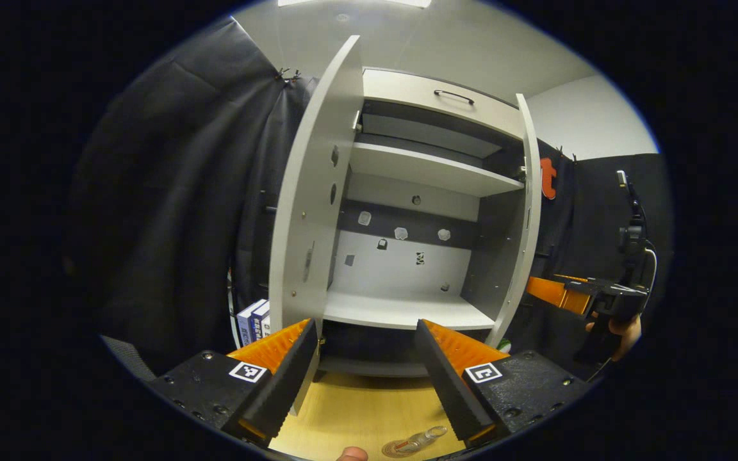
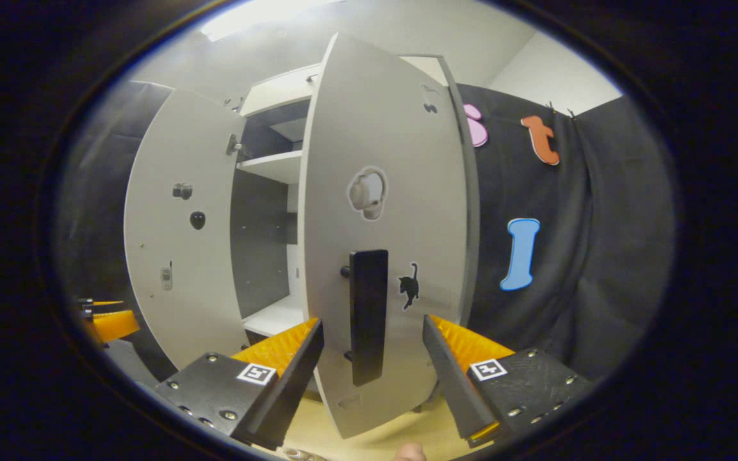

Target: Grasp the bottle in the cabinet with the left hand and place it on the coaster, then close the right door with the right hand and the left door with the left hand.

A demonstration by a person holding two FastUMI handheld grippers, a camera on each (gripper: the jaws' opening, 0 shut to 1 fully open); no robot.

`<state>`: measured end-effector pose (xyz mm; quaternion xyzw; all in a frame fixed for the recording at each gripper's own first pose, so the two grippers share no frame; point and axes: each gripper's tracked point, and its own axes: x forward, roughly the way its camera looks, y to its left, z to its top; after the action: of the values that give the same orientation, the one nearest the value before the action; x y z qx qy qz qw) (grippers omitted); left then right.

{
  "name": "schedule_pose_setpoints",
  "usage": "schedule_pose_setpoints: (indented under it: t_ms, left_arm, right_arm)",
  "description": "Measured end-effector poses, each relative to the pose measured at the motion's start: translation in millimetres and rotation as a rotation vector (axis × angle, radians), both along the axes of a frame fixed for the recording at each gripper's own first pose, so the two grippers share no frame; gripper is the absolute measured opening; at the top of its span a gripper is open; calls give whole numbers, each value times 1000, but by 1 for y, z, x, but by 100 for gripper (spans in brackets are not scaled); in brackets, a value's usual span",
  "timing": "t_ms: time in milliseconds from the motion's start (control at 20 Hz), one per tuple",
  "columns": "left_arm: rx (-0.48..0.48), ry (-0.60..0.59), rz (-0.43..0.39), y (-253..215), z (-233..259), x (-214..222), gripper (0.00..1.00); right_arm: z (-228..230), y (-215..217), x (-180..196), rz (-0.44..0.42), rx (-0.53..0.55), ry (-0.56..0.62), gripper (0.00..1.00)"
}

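Bottle [image 1: 425, 437] lies low at the bottom edge of your left gripper view, on the round coaster [image 1: 401, 447] on the pale wooden worktop [image 1: 356, 410], partly cut off by the rim so its shape is hard to make out. Your left claw [image 1: 366, 365] hangs wide open and holds nothing, its fingers framing the open cabinet [image 1: 407, 211]. To the left, the left door [image 1: 311, 192] swings out toward you edge-on, with some books [image 1: 254, 320] standing low beside it against the dark cloth. The shelves inside are bare, with free room between the two doors. The right door [image 1: 526, 211] stands open at the far side, and beyond it a hand [image 1: 625, 333] holds the other gripper, near the door's outer face. In your right gripper view, the right claw [image 2: 372, 362] is also spread wide and empty, its fingers to either side of the door's black handle [image 2: 368, 317], not touching it. That door fills the middle and hides much of the cabinet interior; a small cat sticker [image 2: 409, 285] sits just beside the handle.
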<state>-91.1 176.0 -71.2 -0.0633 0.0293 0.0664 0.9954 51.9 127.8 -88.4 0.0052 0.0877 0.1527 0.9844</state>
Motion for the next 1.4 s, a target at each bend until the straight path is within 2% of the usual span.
schedule_pose_setpoints:
  t_ms: [200, 300, 350, 400, 500, 550, 700, 750, 850, 950, 1000, 1100, 1300, 1400]
  left_arm:
    - [18, -12, 52, 22, 8, -10, 96]
    - [30, -16, 79, 32, 11, -18, 96]
    - [39, -15, 93, 40, 12, -20, 93]
    - [49, -14, 108, 48, 13, -20, 96]
    - [63, -12, 140, 66, 15, -18, 93]
    - [65, -15, 157, 75, 15, -16, 97]
    - [64, -32, 202, 102, 19, -9, 96]
    - [67, -35, 210, 110, 20, -8, 93]
    - [80, -41, 223, 125, 20, -5, 96]
    - [99, -40, 237, 138, 20, 1, 92]
    - [105, -40, 236, 142, 20, 5, 96]
    - [105, -38, 226, 146, 19, 13, 93]
    - [95, -34, 185, 147, 12, 27, 96]
    - [127, -29, 176, 151, 13, 30, 92]
  right_arm:
    - [-2, 24, 2, 36, 18, -2, 94]
    - [-4, 32, 2, 48, 28, 2, 91]
    - [-5, 35, 1, 53, 31, 4, 91]
    - [-5, 38, 2, 54, 32, 4, 95]
    - [-3, 38, 0, 48, 29, 0, 94]
    - [-3, 39, -1, 44, 29, -3, 95]
    - [3, 40, -4, 30, 30, -12, 94]
    - [6, 39, -6, 24, 32, -19, 94]
    - [11, 40, -9, 16, 40, -23, 94]
    - [12, 38, -10, -2, 50, -26, 98]
    - [13, 37, -9, -11, 53, -27, 94]
    - [13, 36, -8, -27, 53, -28, 94]
    - [14, 30, -8, -62, 51, -37, 94]
    - [13, 26, -7, -79, 51, -39, 94]
